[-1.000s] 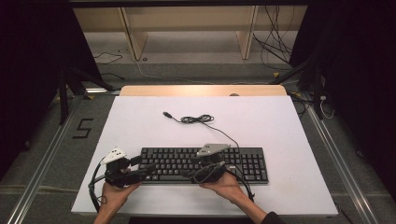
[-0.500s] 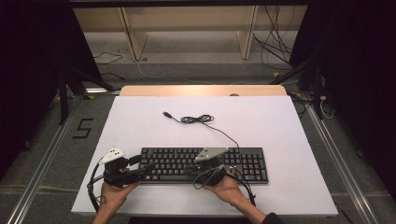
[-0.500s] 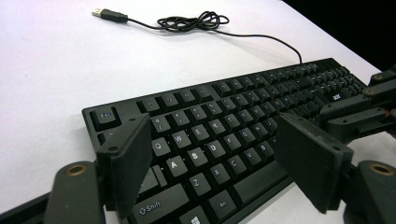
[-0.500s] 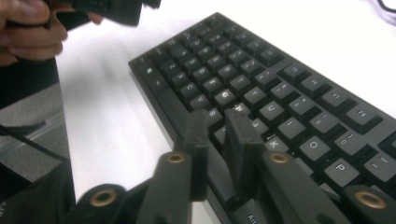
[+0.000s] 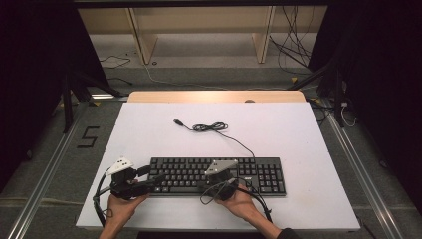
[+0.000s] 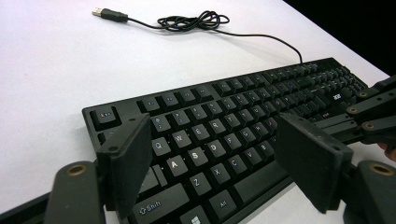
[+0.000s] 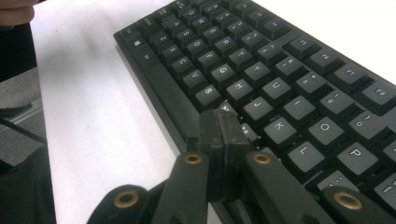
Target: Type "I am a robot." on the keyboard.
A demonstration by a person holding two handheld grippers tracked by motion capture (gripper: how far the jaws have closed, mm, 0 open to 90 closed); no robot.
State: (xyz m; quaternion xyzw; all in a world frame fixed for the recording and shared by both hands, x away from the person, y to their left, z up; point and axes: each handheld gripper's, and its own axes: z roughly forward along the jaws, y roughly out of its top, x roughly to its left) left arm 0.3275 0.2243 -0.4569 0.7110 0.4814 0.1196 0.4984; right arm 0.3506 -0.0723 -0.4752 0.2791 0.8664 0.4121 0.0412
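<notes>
A black keyboard (image 5: 219,174) lies across the near part of the white table (image 5: 298,144), its thin cable (image 5: 211,127) coiled behind it and ending in a USB plug (image 6: 105,13). My left gripper (image 5: 152,180) is at the keyboard's left end, jaws open and straddling the letter keys (image 6: 215,126) without pressing them. My right gripper (image 5: 213,183) is over the front rows near the middle. Its jaws have just been closing and now stand shut, pad against pad, with nothing between them (image 7: 219,123). Their tip is down at a key next to the K key.
The table's front edge runs just below both hands (image 5: 234,201). A wooden strip (image 5: 216,96) borders the far edge, with shelf legs and loose cables on the floor beyond. Metal rails (image 5: 45,184) flank the table.
The right gripper has drawn slightly toward the keyboard's front edge and left, and its jaws have come together. The left hand and the keyboard have stayed put.
</notes>
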